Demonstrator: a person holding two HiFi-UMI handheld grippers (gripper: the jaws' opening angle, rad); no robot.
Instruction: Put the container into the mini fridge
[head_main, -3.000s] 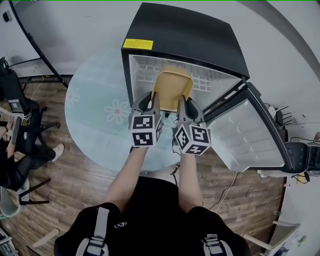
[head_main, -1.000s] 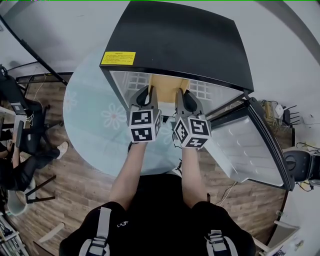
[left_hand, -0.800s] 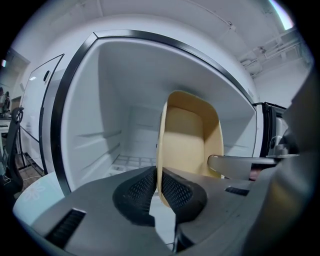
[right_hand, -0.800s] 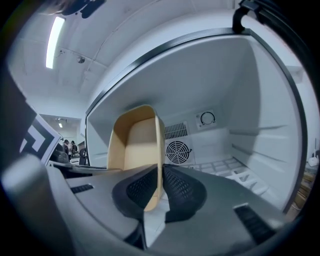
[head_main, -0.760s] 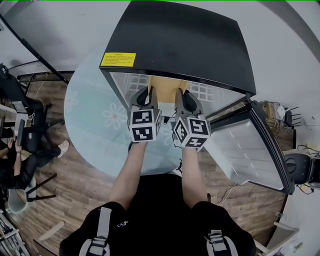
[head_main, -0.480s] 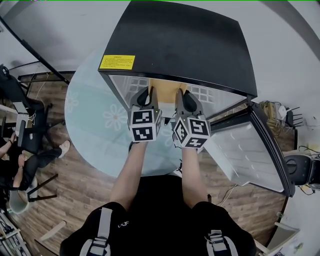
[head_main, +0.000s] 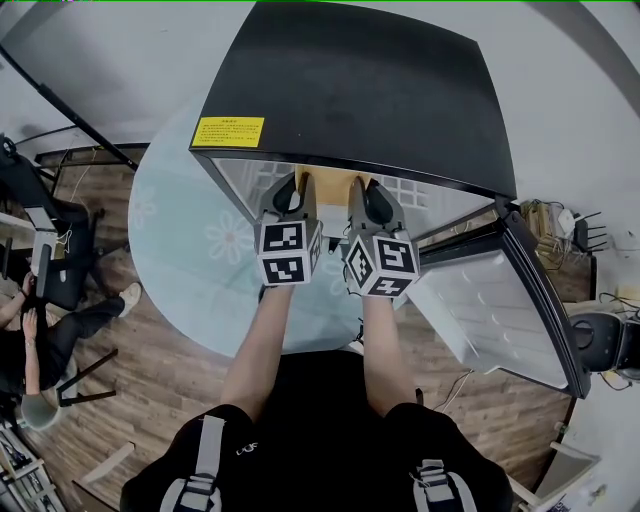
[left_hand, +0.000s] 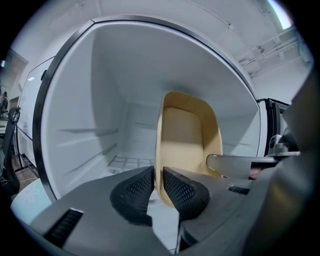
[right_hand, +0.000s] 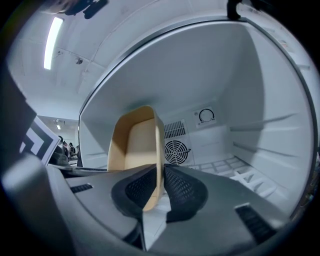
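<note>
The tan container stands upright inside the open black mini fridge, close above its white floor. My left gripper is at the container's left wall, and its jaws are opening; the rim lies between the pads with a thin gap showing. My right gripper has the right wall between its pads, which still touch it as the jaws are opening. The fridge top hides most of the container in the head view.
The fridge door hangs open to the right. A fan grille and a dial sit on the back wall, with a wire shelf low down. A pale round flowered mat lies under the fridge. A seated person is at far left.
Both grippers carried the container forward from the fridge's opening to deep inside. Over the last second they have hardly moved.
</note>
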